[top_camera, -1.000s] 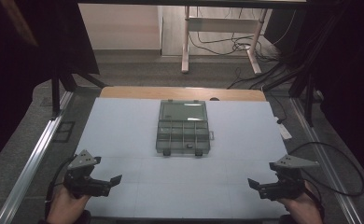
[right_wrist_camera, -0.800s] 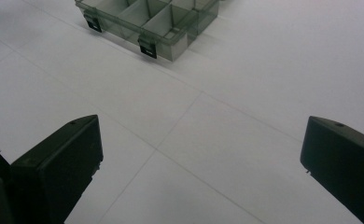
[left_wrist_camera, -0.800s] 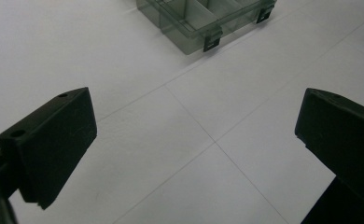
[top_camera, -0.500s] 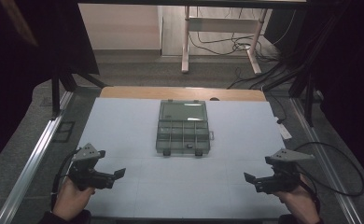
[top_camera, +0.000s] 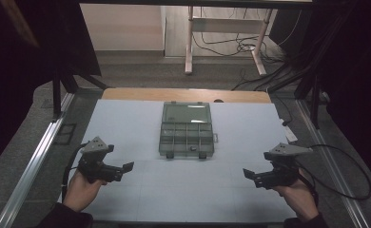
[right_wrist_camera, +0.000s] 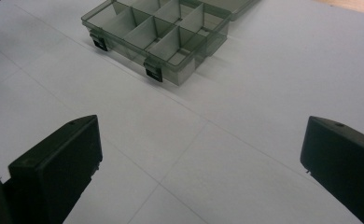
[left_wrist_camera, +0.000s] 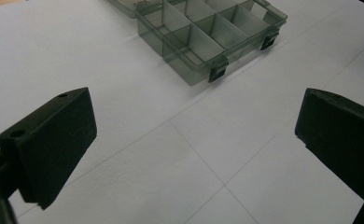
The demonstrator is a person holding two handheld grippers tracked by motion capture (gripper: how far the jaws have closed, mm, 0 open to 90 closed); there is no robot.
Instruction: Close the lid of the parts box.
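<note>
1. White sheet covers the table (top_camera: 126, 123), the biggest thing here; the high view takes in its wooden far edge and the floor cables (top_camera: 231, 47) beyond, while my two gripper views look at the sheet and the box alone.
2. The box (top_camera: 186, 129) lies open at the table's middle, well ahead of both my grippers and between them. It is smoky clear plastic, lid laid flat behind, tray split into small compartments, two dark latches on the near wall.
3. My left gripper (top_camera: 126, 167) hovers near the table's left front, jaws spread wide, holding nothing.
4. My right gripper (top_camera: 248, 174) mirrors it at right, equally wide, empty.
</note>
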